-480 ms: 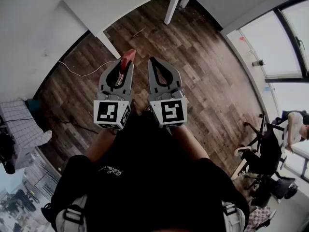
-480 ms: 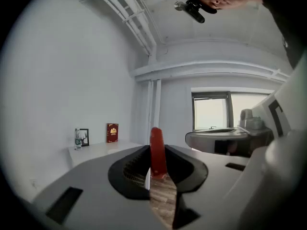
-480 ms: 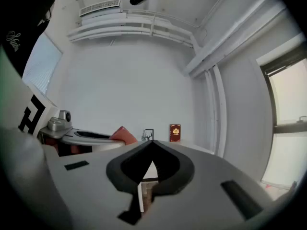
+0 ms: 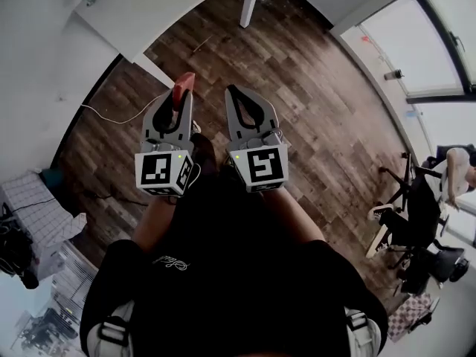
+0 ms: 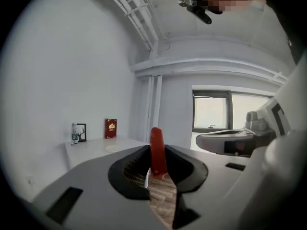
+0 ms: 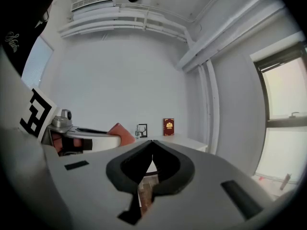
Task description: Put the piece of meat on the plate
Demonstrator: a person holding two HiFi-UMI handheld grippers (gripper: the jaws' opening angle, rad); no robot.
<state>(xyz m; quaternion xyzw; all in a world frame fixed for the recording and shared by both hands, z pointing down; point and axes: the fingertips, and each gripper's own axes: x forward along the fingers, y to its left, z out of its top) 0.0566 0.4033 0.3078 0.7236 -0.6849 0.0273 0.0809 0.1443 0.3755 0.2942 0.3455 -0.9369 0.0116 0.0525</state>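
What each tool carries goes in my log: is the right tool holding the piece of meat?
No, the right tool is closed on nothing; the piece of meat sits clamped in the left tool.

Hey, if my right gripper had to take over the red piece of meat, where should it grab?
Probably the free end of the thin red piece of meat, sticking out past the tips of the left gripper. Open the shut right gripper and come from above, straddling the narrow edge; the rest is clamped.
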